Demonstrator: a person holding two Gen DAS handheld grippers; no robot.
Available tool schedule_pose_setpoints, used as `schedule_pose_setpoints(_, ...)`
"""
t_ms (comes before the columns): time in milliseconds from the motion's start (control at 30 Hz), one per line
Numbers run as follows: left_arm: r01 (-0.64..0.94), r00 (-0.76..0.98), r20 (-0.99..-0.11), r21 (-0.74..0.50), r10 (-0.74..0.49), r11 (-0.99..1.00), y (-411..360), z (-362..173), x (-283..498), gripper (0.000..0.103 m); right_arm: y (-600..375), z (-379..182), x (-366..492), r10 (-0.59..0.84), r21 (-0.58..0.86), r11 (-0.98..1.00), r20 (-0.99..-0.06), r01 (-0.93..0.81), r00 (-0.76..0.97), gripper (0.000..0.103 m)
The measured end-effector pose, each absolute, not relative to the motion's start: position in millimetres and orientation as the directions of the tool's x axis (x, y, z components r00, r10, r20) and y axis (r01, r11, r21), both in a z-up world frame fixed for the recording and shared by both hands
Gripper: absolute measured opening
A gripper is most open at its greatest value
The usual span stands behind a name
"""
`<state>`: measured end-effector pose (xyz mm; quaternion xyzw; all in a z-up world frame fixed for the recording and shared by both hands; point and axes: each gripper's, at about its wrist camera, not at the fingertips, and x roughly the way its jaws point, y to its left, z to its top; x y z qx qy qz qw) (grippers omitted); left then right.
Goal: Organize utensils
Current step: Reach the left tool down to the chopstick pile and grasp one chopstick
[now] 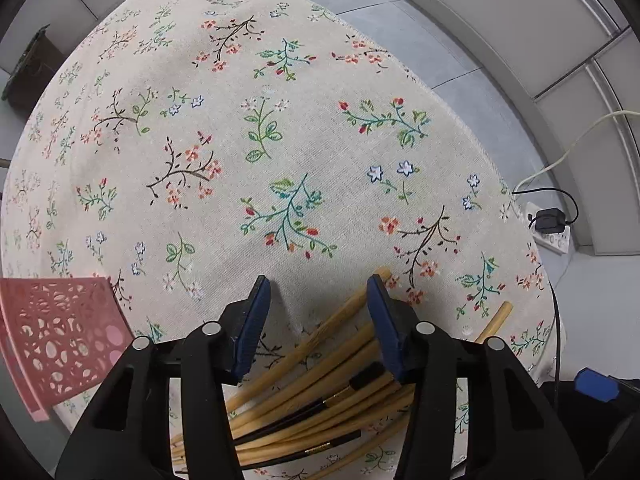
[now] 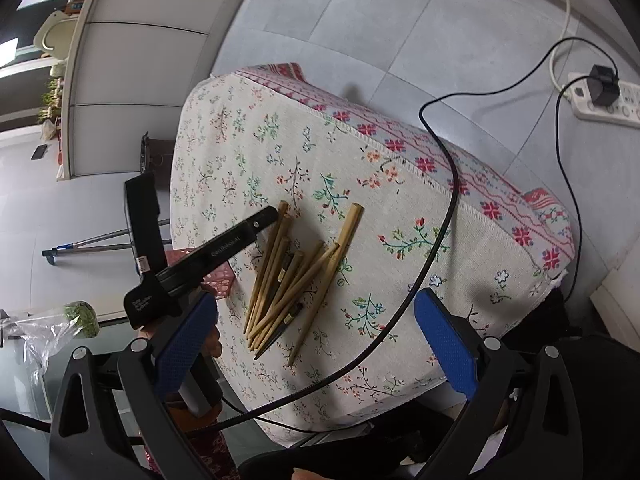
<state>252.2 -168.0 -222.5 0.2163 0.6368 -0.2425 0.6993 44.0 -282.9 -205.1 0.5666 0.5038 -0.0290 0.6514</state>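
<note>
A pile of bamboo chopsticks (image 1: 320, 392), some dark-tipped, lies on the floral tablecloth (image 1: 260, 140). My left gripper (image 1: 318, 284) points straight down over the pile. Its blue pads stand apart with several sticks in the gap, and the right pad overlaps some stick ends; no squeeze shows. In the right wrist view the same chopsticks (image 2: 288, 280) fan out mid-table, and the left gripper (image 2: 272, 216) shows side-on at their far ends. My right gripper (image 2: 316, 296) hovers wide open above the table's near side, holding nothing.
A pink perforated basket (image 1: 60, 344) sits at the table's left edge, partly hidden behind the left gripper in the right wrist view (image 2: 218, 280). A black cable (image 2: 440, 240) drapes over the table. A power strip (image 2: 600, 100) lies on the floor.
</note>
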Motion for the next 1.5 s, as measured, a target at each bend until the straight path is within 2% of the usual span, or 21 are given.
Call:
schedule_pose_setpoints(133,0.616,0.075,-0.995,-0.005,-0.065,0.788,-170,-225,254,0.037,-281,-209,45,0.537,0.7,0.358,-0.696,0.618,0.477,0.096)
schedule_pose_setpoints(400,0.634,0.08,-0.988,-0.049,-0.129,0.772,-165,-214,249,0.037,-282,-209,45,0.529,0.689,0.371,-0.708,0.623,0.467,0.096)
schedule_pose_setpoints(600,0.643,0.056,-0.992,-0.048,-0.109,0.764,-158,-219,250,0.04,-280,-211,46,0.536,0.689,0.37,-0.707,0.624,0.462,0.096)
schedule_pose_setpoints(733,0.628,0.069,-0.993,-0.031,-0.095,0.778,-152,-218,258,0.038,-279,-210,47,0.527,0.684,0.377,-0.713,0.624,0.464,0.096)
schedule_pose_setpoints(967,0.653,0.047,-0.987,-0.088,-0.156,0.752,-150,-209,256,0.038,-280,-211,47,0.52,0.678,0.38,-0.719,0.63,0.461,0.096)
schedule_pose_setpoints(1200,0.648,0.068,-0.993,-0.029,-0.096,0.761,-154,-220,255,0.041,-282,-212,45,0.519,0.674,0.377,-0.722,0.636,0.458,0.096)
schedule_pose_setpoints(1333,0.658,0.09,-0.993,0.002,-0.076,0.753,-155,-221,253,0.038,-282,-211,45,0.519,0.673,0.381,-0.723,0.634,0.455,0.096)
schedule_pose_setpoints(1400,0.665,0.103,-0.992,0.013,-0.075,0.747,-155,-220,250,0.02,-281,-212,46,0.518,0.671,0.384,-0.725,0.634,0.454,0.096)
schedule_pose_setpoints(1500,0.631,0.071,-0.991,-0.046,-0.117,0.774,-149,-222,256,0.021,-280,-212,47,0.514,0.667,0.388,-0.73,0.636,0.451,0.096)
